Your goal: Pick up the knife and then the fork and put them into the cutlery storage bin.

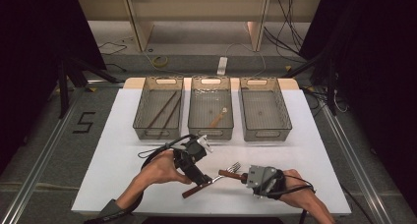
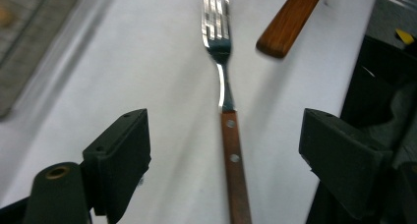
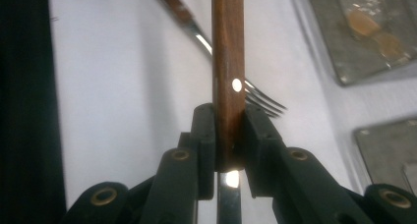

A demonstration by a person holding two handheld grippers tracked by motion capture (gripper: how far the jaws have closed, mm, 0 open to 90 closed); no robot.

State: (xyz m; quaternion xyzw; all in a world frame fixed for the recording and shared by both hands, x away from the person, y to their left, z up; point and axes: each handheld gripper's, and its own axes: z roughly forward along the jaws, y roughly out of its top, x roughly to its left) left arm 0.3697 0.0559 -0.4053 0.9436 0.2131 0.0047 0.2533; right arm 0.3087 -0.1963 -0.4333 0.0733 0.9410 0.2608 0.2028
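Two handheld grippers work over 2 wooden-handled forks on a white table.

Black jaws of the right gripper (image 3: 230,135) are pinched tight on the brown handle of one fork (image 3: 228,57), gripping it near a silver rivet, so the handle juts out past the pads (its metal end is hidden behind the gripper body). Left gripper (image 2: 223,150) jaws stand wide apart, touching nothing; the second fork (image 2: 231,150) lies flat on the table (image 1: 123,135) between them, tines pointing away. From above, both forks sit near the table's front edge, between the 2 hands. Farther back stand 3 mesh baskets in a row: the left basket (image 1: 142,106) holds dark chopsticks (image 1: 164,111), the middle basket (image 1: 196,108) a wooden spoon (image 1: 218,118).
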